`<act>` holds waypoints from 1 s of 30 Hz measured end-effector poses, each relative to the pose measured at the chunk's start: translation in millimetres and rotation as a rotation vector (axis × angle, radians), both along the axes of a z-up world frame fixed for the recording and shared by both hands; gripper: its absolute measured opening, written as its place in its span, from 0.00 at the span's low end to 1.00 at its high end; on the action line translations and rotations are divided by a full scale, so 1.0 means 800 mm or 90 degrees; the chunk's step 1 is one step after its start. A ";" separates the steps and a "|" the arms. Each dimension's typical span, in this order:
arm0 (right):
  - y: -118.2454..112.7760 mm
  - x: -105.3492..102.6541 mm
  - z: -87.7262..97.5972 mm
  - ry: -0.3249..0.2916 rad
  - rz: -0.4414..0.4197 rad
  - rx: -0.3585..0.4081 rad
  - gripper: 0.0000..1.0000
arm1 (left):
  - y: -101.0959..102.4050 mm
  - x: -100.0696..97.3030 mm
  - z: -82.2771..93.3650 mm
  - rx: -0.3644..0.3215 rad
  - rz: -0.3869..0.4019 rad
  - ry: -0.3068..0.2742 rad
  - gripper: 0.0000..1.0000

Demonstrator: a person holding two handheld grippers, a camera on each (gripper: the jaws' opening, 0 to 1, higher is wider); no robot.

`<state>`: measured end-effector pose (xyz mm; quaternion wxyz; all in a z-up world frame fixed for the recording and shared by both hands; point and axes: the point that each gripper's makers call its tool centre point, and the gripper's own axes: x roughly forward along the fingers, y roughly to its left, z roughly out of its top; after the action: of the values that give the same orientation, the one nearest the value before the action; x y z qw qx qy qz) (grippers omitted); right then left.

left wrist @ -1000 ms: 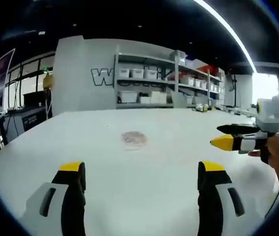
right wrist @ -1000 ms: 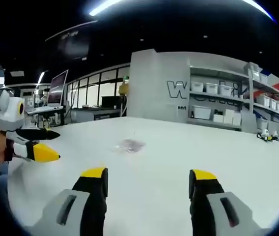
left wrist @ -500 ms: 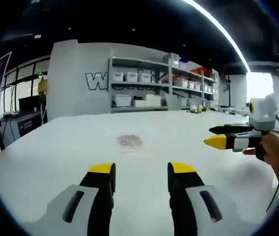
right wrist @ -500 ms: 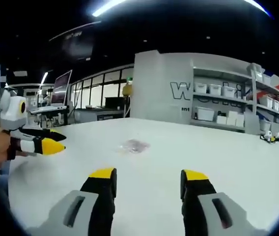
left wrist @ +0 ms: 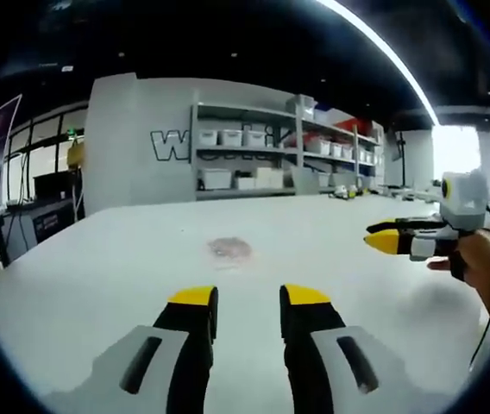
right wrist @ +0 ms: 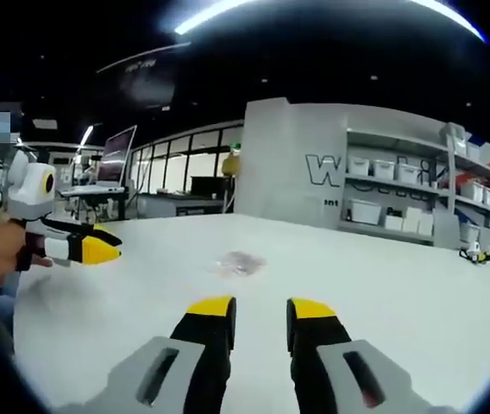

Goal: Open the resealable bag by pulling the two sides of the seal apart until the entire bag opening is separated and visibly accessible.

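Both my claws have narrowed over the last second, the left claw (left wrist: 248, 300) and right claw (right wrist: 260, 309) now nearly together and holding nothing, while the resealable bag (left wrist: 229, 249) lies untouched mid-counter (left wrist: 98, 276), well ahead.

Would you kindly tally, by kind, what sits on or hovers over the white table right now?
Resealable bag: 1, lying flat on the table, untouched.
Tongs: 2, the left tongs and the right tongs, both nearly closed on nothing.
Total: 3
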<state>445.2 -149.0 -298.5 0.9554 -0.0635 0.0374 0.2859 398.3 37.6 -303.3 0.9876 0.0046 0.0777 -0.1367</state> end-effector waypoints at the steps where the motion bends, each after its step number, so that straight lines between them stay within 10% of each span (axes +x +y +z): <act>1: 0.000 0.001 0.000 0.001 0.001 -0.001 0.22 | 0.001 0.001 -0.001 -0.001 0.001 0.001 0.30; 13: 0.006 0.010 -0.003 0.010 0.009 -0.017 0.23 | 0.013 0.005 -0.009 0.008 0.028 0.018 0.62; 17: 0.008 0.014 0.003 0.006 0.011 -0.022 0.23 | 0.021 0.009 -0.019 0.039 0.058 0.039 0.96; 30: 0.021 0.024 -0.006 0.019 0.024 -0.030 0.23 | 0.015 -0.001 -0.027 0.040 0.036 0.055 0.93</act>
<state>464.2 -132.4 -303.6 0.9473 -0.0826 0.0576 0.3042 397.5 49.8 -324.6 0.9862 0.0275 0.1245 -0.1061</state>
